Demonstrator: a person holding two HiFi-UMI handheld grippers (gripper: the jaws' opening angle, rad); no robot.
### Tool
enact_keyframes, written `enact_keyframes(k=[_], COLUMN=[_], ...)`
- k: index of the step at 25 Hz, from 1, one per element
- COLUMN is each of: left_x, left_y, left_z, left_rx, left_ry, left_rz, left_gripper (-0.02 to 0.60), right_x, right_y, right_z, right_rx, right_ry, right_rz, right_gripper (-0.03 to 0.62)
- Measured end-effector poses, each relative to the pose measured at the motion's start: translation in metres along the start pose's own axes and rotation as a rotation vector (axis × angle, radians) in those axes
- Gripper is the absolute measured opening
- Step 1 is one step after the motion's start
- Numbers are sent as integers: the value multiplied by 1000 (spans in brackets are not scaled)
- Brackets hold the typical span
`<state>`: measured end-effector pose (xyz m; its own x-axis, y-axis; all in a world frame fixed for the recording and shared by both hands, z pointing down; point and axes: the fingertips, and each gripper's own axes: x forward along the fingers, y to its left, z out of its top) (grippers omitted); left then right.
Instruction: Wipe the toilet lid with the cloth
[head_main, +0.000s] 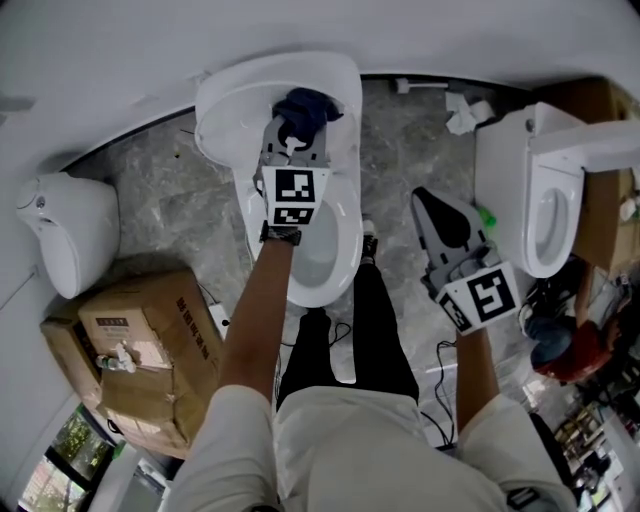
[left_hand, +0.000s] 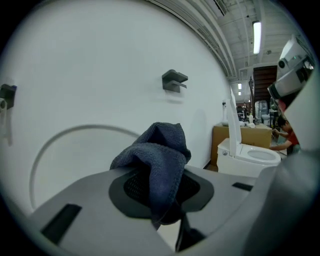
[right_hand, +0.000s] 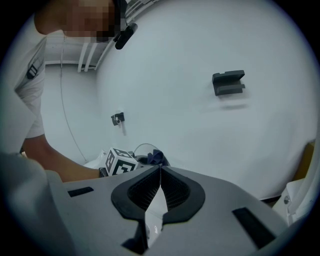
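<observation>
The person stood astride the toilet, leaning over it, with the left arm (head_main: 250, 320) stretched straight out ahead and the forearm bare to the wrist. At its end the left gripper (head_main: 296, 128) pointed a little downward toward the raised toilet lid (head_main: 235, 100), which stood up near the white wall (head_main: 100, 60). Its jaws were clamped on a bunched dark blue cloth (head_main: 308, 104), whose folds stuck out past the tips and lay in front of the lid's upper part; whether the cloth actually pressed on the lid I couldn't tell. Below it the open seat (head_main: 345, 245) and bowl showed.

The right arm (head_main: 478, 375) was held lower and off to the right, elbow bent. The right gripper (head_main: 424, 200) hung over the grey floor (head_main: 400, 150) between this toilet and a second toilet (head_main: 510, 170), pointed slightly down, its jaws pressed together with nothing in them. A cardboard box (head_main: 140, 350) sat at the left
</observation>
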<state>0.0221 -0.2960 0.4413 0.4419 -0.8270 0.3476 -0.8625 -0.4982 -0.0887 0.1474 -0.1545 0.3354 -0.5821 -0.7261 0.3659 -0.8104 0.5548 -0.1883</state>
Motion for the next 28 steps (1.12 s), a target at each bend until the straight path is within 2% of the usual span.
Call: enact_keyframes(k=[6,10,13,21,28], left_x=[22,40,49,66,50], left_y=[-37,-67,-83,-92,-48], left_z=[-37,-82,-115,-216,-268], left_rx=[28,111,118,-40,-214], left_ry=[12,18,38,221,384], left_rz=[-69,-139,-187,-197,-62], left_gripper=[92,92,92,87,86], right_x=[-1,-4,-6,-14,-19], right_y=[-8,-18,-26,-42,-34], right_z=[-21,-37,-47,-78,-93], right_rx=[12,33,42,34,32], right_ry=[21,25,27,50,68], right_rz=[-9,-22,-30,-63,-64], right_gripper=[29,29,29,29,29])
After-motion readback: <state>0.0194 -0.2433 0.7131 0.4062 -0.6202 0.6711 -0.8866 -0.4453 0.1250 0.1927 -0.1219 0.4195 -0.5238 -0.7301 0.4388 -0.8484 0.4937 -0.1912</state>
